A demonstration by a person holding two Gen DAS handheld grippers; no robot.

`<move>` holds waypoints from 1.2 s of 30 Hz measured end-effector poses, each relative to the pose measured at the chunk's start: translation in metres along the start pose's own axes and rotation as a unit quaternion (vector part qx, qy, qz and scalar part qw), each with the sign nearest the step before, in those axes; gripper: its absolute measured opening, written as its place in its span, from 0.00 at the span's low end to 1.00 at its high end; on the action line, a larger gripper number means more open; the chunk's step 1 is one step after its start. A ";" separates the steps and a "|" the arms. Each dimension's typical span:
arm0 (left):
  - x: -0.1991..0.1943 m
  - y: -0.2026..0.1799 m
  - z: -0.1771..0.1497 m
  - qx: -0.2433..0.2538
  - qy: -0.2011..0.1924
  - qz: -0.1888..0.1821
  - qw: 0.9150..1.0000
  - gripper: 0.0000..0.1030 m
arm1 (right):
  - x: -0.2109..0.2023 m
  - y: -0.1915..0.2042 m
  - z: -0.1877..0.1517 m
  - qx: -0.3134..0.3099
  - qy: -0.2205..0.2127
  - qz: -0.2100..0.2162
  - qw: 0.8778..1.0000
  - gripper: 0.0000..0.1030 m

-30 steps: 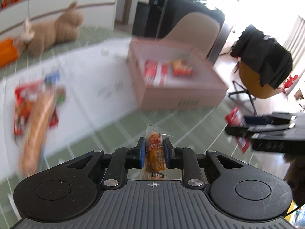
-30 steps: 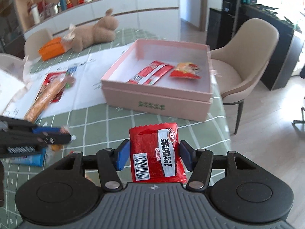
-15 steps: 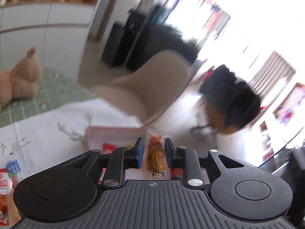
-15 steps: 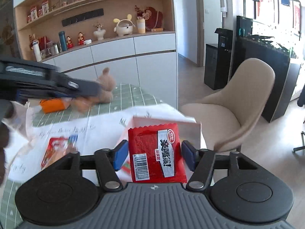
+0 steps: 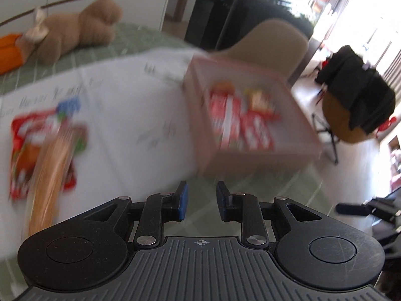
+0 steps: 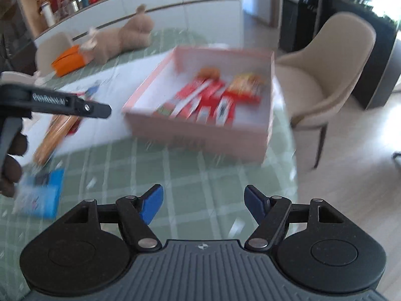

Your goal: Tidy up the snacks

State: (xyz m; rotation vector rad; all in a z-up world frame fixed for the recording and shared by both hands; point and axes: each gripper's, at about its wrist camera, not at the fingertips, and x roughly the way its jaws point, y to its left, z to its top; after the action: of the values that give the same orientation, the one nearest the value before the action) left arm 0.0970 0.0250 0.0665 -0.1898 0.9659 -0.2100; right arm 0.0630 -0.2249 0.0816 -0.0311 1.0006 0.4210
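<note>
Right wrist view: both grippers point(image 6: 203, 207) spread and empty (snacks now in pink box point(image 6: 268, 115)), next reach for blue packet point(image 6: 42, 198).

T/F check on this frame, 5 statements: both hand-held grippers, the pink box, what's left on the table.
1. The left hand-held gripper holds a snack. False: nothing sits between its jaws.
2. The right hand-held gripper is open and empty. True.
3. The pink box is empty. False: several red and orange snack packets lie in it.
4. A blue packet lies on the green tablecloth. True.
5. The plush toy is inside the box. False: it lies on the table beyond it.
</note>
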 end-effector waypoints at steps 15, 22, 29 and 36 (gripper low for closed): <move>-0.071 0.026 -0.092 -0.031 -0.018 0.052 0.998 0.27 | 0.007 0.040 -0.059 -0.095 0.016 -0.018 0.995 0.74; -0.102 0.092 -0.107 -0.152 -0.057 0.185 0.969 0.27 | 0.028 0.027 -0.036 -0.033 0.006 -0.036 0.999 0.63; -0.098 0.100 -0.122 -0.183 -0.046 0.190 0.963 0.27 | 0.031 0.030 -0.032 -0.045 0.006 -0.043 0.998 0.63; -0.070 0.061 -0.113 -0.155 -0.022 0.112 0.981 0.27 | 0.016 0.034 -0.028 -0.046 -0.010 -0.047 0.998 0.63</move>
State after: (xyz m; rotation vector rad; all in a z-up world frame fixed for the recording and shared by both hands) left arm -0.0297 0.0944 0.0443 -0.3663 0.9638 0.1531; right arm 0.0353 -0.1944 0.0591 -0.1555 0.9558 0.3801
